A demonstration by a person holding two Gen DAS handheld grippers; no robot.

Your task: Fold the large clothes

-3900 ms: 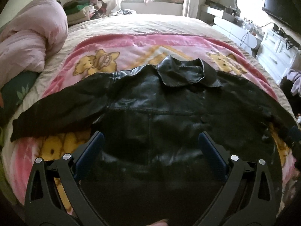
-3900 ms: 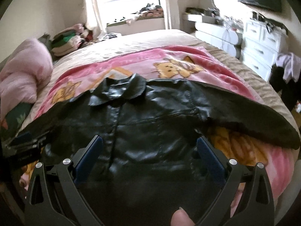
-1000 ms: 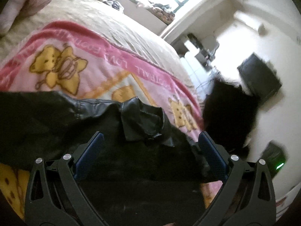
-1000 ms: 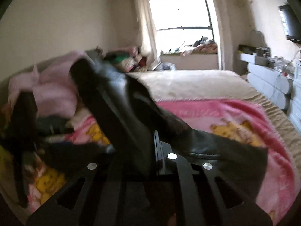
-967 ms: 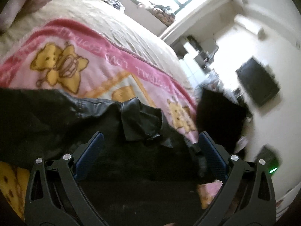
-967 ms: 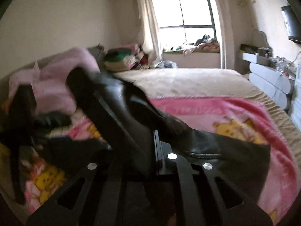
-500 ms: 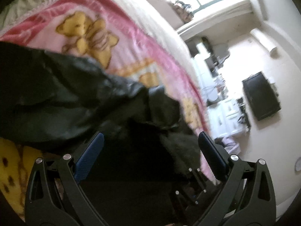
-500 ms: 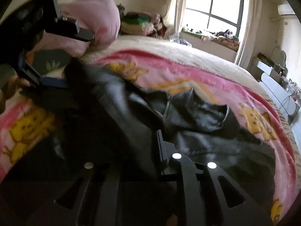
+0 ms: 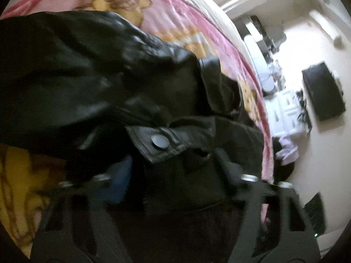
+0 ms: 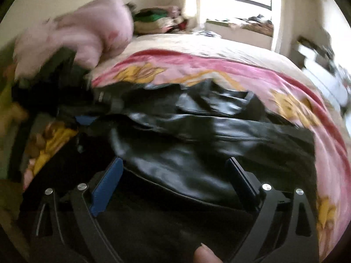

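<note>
A black leather jacket [image 9: 87, 70] lies on the pink bear blanket [image 9: 179, 15]. One sleeve is folded across the jacket's body, and its cuff with a round button [image 9: 159, 141] lies just ahead of my left gripper [image 9: 173, 175]. The left jaws are closing, with dark sleeve cloth between the blurred pads. I cannot see them pressing on it. In the right wrist view, my right gripper [image 10: 175, 164] is opening wide just above the jacket [image 10: 197, 135], with nothing gripped. A thumb [image 10: 204, 252] shows at the bottom edge.
A pink quilt bundle [image 10: 76, 37] and a stack of folded clothes [image 10: 158, 22] sit at the head of the bed. White drawers [image 9: 287, 114] and a wall TV [image 9: 322, 92] stand beyond the bed's right side. A window [image 10: 237, 6] is behind.
The right gripper held a raised sleeve; it has come down and let go, and the sleeve lies across the jacket. The left gripper has sunk toward the cuff and its jaws have narrowed.
</note>
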